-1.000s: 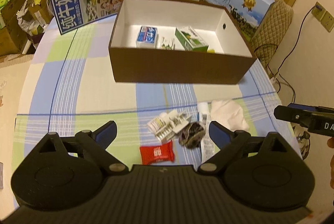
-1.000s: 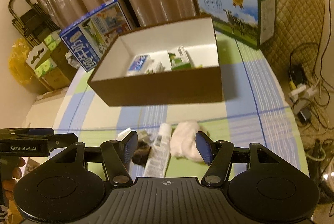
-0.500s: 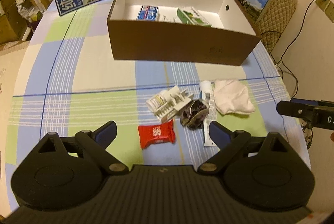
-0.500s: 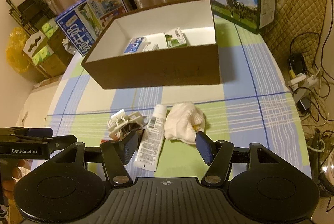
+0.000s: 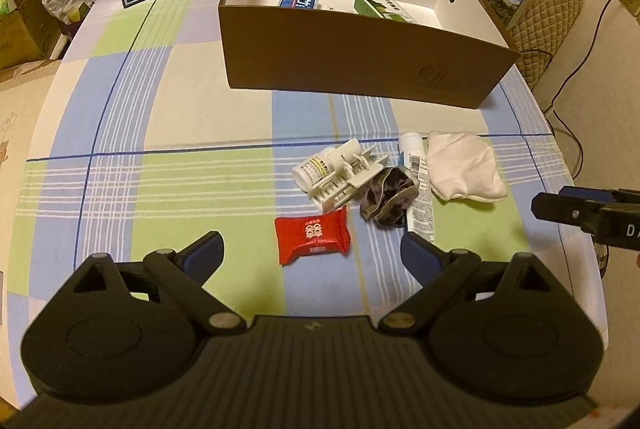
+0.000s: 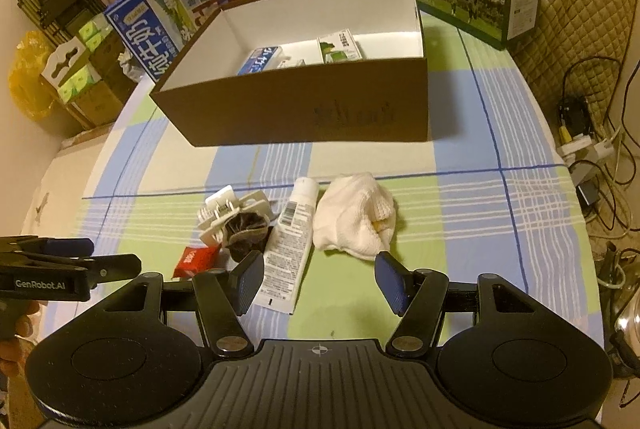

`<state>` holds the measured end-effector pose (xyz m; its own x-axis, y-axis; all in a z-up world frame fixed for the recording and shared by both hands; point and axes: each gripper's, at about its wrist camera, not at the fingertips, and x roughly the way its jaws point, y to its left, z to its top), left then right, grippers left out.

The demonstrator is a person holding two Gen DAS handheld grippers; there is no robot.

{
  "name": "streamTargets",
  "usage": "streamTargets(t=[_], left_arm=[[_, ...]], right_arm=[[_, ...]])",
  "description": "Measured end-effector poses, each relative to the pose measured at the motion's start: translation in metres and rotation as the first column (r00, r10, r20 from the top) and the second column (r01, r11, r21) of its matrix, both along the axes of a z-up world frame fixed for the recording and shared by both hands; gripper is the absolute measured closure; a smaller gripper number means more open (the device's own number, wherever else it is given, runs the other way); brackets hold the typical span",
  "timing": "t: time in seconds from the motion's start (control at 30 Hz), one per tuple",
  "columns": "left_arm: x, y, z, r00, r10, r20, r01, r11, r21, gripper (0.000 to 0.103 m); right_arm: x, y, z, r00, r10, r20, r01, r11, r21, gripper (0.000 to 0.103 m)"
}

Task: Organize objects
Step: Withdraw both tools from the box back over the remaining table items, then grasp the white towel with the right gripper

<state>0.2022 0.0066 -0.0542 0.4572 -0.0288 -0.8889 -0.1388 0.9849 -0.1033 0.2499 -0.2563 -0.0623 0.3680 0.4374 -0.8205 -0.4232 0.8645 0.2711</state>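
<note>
Left tongs (image 5: 312, 249) spread wide, nothing between them; red snack packet (image 5: 312, 238) lies on the worktop (image 5: 160, 133) right in the gap line, not touched. Right tongs (image 6: 318, 281) half spread, also empty, hanging over the lower end of the white tube (image 6: 291, 247) and the near edge of the white cloth (image 6: 356, 215).

Change over the last second: both pairs have sunk toward the cloth-covered worktop and tipped further down. The loose pile, which sat low and partly hidden behind the tongs, now sits higher and in full view; the brown box (image 5: 360, 69) has climbed toward the top of both views. Spread of both tongs unchanged.

Pile, just short of the box: packet, white clip-like plastic piece with small pill bottle (image 5: 316, 167) against it, dark crumpled fabric (image 5: 386, 199), tube, cloth — all still outside. Box already holds two small cartons.

Judgement: approach phase, picks not yet begun; packet looks like the left's target, tube or cloth the right's.
</note>
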Motion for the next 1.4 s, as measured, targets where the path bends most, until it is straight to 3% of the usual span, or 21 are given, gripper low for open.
streamTargets(t=[0.73,1.4], left_arm=[[-0.005,0.017,-0.02,0.999,0.036,-0.029,-0.035,0.999,0.008,0.01],[-0.001,0.04,-0.033,0.996,0.086,-0.04,-0.085,0.996,0.018,0.01]], right_arm=[[0.008,0.001,-0.032,0.999,-0.014,0.04,0.015,1.0,-0.026,0.044],[0.052,0.018,-0.064,0.998,-0.017,0.066,0.023,0.997,-0.08,0.044]])
